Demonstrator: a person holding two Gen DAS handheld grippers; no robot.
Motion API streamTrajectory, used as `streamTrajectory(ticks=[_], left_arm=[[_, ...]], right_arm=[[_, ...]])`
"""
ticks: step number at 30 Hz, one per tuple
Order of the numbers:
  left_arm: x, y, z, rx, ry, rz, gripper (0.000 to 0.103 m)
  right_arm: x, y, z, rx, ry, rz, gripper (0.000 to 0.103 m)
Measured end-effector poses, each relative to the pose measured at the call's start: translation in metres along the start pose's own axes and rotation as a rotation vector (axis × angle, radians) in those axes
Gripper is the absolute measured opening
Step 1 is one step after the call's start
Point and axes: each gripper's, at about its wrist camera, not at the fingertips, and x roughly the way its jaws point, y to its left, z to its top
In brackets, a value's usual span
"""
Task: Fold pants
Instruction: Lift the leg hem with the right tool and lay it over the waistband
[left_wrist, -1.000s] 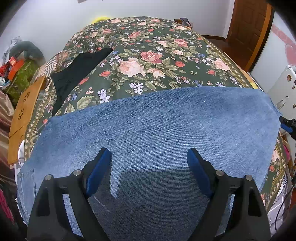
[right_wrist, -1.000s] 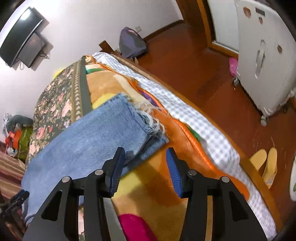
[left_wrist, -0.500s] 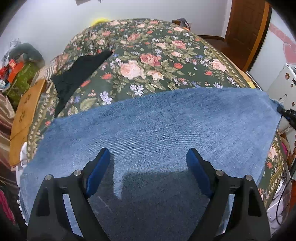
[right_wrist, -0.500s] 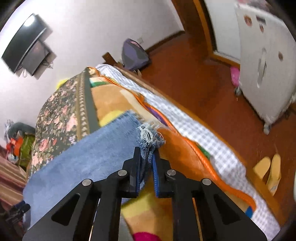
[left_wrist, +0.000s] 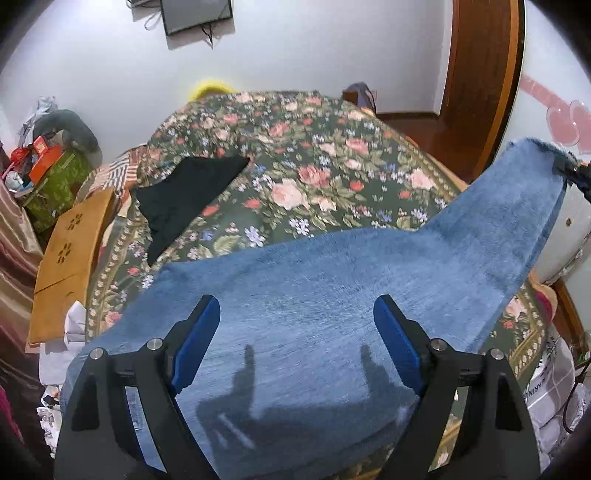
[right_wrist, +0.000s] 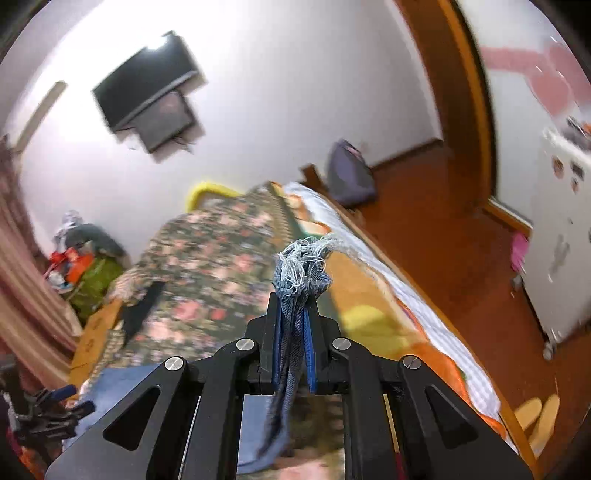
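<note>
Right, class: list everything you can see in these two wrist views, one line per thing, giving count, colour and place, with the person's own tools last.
jeans: one, blue denim, spread across the near bed, frayed hem end lifted at right
bedspread: one, dark green with pink roses, covering the bed
black garment: one, black, on the bedspread's left side
wooden board: one, light brown with flower cut-outs, left of the bed
screen: one, black, on the white wall
bag: one, grey-purple, on the floor by the far bed corner
slippers: a pair, yellow, on the red-brown floor
left gripper: one, black with blue pads, open above the jeans
right gripper: one, black with blue pads, shut on the frayed hem
</note>
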Motion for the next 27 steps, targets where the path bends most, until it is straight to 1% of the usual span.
streamTrajectory(ticks=[6,12,19,23,27], left_arm=[[-0.022,0.022,-0.008,-0.029,-0.05,-0.016,0.086],[-0.041,0.051,-0.022,-0.074,-0.086,-0.02,0.086],[-0.055,0.085,-0.043,-0.14,-0.098,-0.011,0.086],[-0.06,0.101,-0.058,-0.172,-0.09,-0.009,0.086],[-0.06,0.109,-0.067,-0.185,-0.076,0.003,0.086]], right_arm=[[-0.009,0.063,-0.002,-0.105,-0.013,0.091,0.009],[0.003,0.118,-0.018,-0.178,0.033,0.177,0.009],[0.023,0.177,-0.049,-0.268,0.132,0.276,0.009],[0.038,0.202,-0.078,-0.311,0.217,0.325,0.009],[0.054,0.223,-0.112,-0.356,0.312,0.35,0.009]])
